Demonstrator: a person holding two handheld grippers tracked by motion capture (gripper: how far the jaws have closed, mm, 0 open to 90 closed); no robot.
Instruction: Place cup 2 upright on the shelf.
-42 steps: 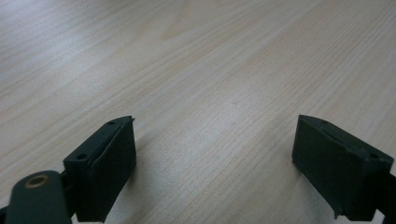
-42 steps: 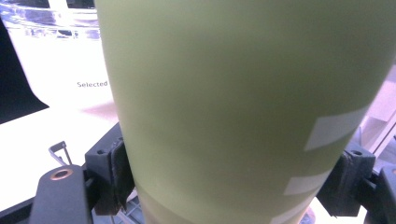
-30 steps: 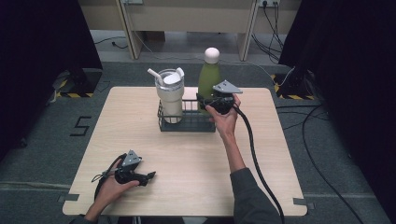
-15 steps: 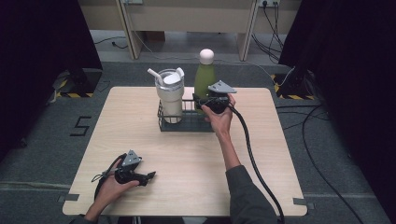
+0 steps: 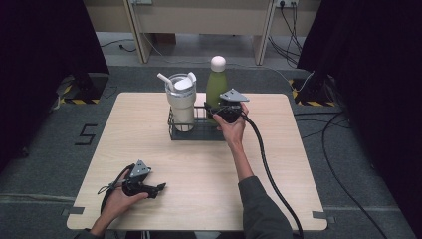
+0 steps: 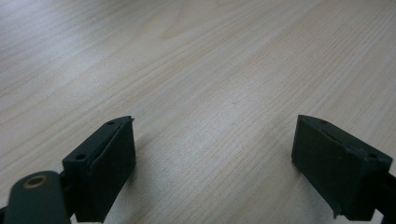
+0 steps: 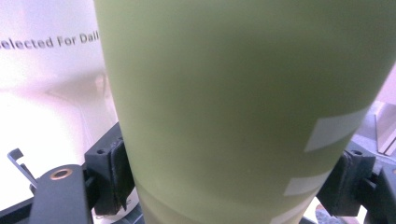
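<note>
While seemingly gripped, bottle (image 5: 216, 84) shares rack (image 5: 195, 132) with tumbler (image 5: 181, 99).

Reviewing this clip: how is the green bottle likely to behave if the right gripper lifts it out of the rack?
The green bottle looks rigid, so the right gripper probably won't dent it. Its smooth, tapered wall may slip in the pads. Tall and narrow, it could tip against the wire rack or the tumbler beside it.

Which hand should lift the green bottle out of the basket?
The right. Its gripper already has its fingers on either side of the bottle in the basket. The left gripper lies open, low over the table, far away.
</note>
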